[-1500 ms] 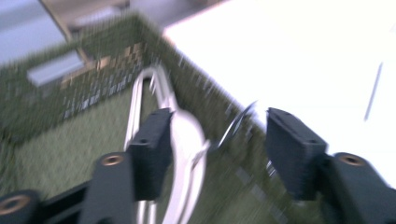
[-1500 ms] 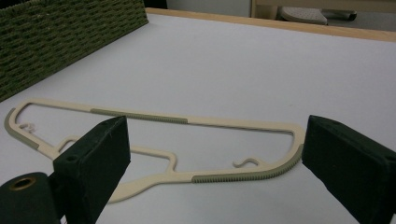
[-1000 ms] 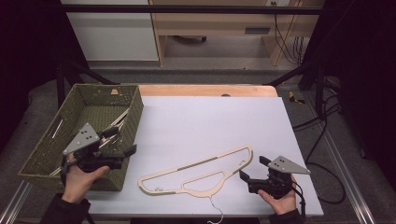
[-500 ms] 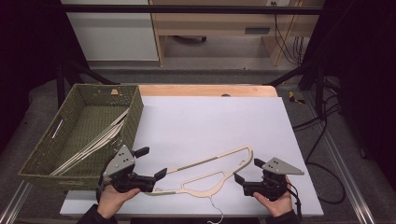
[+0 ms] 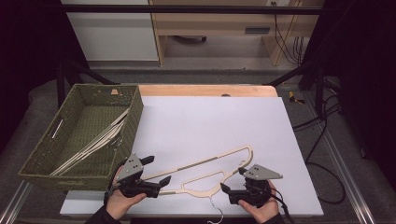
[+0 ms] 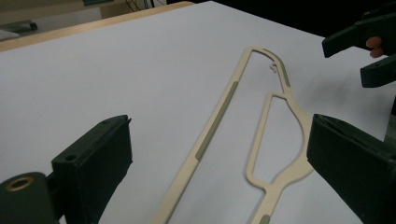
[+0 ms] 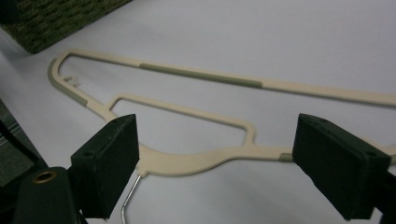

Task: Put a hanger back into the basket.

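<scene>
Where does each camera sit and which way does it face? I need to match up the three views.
High view: above the person's side, looking forward and down on the table, basket, both hands.
Left gripper view: rides the left gripper, looking along its open jaws at the hanger.
Right gripper view: rides the right gripper, open jaws framing the hanger's neck.
Shared: the hanger.

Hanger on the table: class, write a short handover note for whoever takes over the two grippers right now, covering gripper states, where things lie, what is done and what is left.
Left gripper: open, jaws either side of the hanger's left end, not gripping.
Right gripper: open, jaws just closing a little, at the hanger's neck beside the wire hook, no grip.
Hanger: flat on the white table, near the front edge.
Basket: at the left, with other hangers inside.
Done: those hangers are in the basket.
Left: probably grip this one at both ends and move it to the basket.
</scene>
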A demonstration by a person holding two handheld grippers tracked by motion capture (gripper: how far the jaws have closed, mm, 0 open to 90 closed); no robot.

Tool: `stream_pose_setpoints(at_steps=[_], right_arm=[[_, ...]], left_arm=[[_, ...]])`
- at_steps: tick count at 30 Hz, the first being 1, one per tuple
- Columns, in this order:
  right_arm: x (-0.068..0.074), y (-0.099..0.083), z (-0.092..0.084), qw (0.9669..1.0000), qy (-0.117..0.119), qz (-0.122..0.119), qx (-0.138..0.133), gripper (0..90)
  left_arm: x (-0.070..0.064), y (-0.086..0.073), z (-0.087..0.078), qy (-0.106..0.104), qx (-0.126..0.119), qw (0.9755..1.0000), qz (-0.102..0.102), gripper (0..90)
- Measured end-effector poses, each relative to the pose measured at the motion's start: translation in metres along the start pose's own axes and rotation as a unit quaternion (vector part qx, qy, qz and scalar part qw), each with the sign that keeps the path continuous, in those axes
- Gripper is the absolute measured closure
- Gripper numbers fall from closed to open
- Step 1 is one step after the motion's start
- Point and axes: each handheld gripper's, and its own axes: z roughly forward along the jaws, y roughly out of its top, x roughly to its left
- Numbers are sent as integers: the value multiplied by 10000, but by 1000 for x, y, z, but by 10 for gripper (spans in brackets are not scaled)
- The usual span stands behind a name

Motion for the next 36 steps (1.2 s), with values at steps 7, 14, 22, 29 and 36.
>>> stream_pose_setpoints(at_steps=[7,14,22,29,36], right_arm=[[17,-9,12,9992,243,-140,298,274],[40,-22,30,9955,358,-293,832,431],[49,-28,35,9935,111,-378,1067,650],[56,-27,35,9919,-237,-341,1203,817],[42,-24,32,9913,-56,63,1312,886]], left_arm=[[1,-4,2,15,33,10000,-10,65],[1,-8,4,-2,137,9999,-13,66],[2,-12,5,-17,194,9998,-57,70],[2,-13,7,-32,241,9996,-107,71],[2,-15,9,-50,315,9994,-105,72]])
